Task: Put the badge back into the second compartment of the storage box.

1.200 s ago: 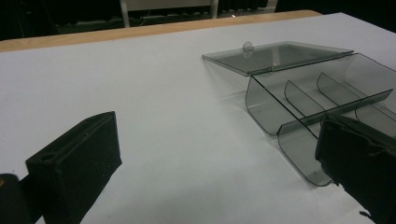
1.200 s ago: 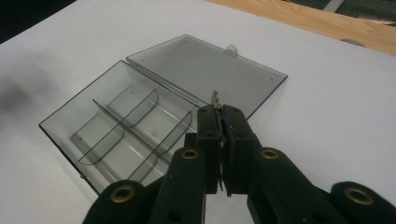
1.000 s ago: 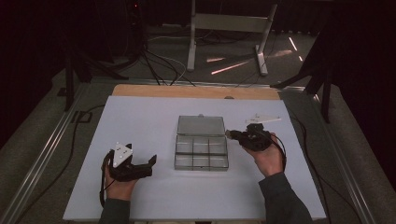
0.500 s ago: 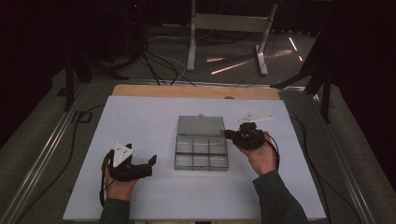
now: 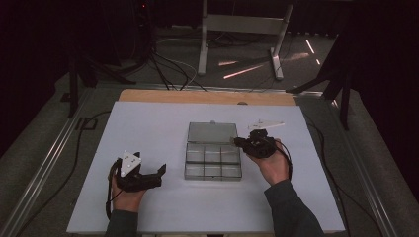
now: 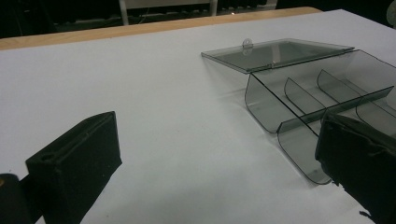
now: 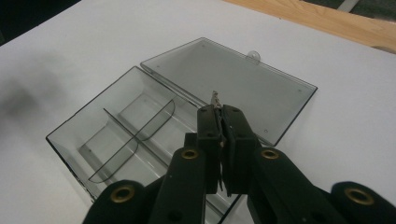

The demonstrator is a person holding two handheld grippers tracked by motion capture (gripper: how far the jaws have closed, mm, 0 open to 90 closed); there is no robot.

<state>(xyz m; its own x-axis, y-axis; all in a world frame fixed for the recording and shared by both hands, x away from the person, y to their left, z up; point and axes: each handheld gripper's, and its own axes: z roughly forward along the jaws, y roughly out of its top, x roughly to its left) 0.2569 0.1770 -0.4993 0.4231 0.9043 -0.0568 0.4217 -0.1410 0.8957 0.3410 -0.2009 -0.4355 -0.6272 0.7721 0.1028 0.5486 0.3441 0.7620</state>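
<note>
White tabletop point(image 5: 148, 138), wooden edge point(image 5: 197, 97), metal stand point(image 5: 242, 24) beyond.

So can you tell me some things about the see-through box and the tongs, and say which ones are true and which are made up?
1. The compartment box has its lid open and lying flat on the table. True.
2. The right tongs are wide open with nothing in them. False: their jaws are pressed together on a small screw that sticks out at the tip.
3. The left tongs are open and hold nothing. True.
4. The compartments of the box are full of parts. False: the ones in sight look empty.
5. The left tongs are inside the box. False: they rest on the white table beside it.
</note>
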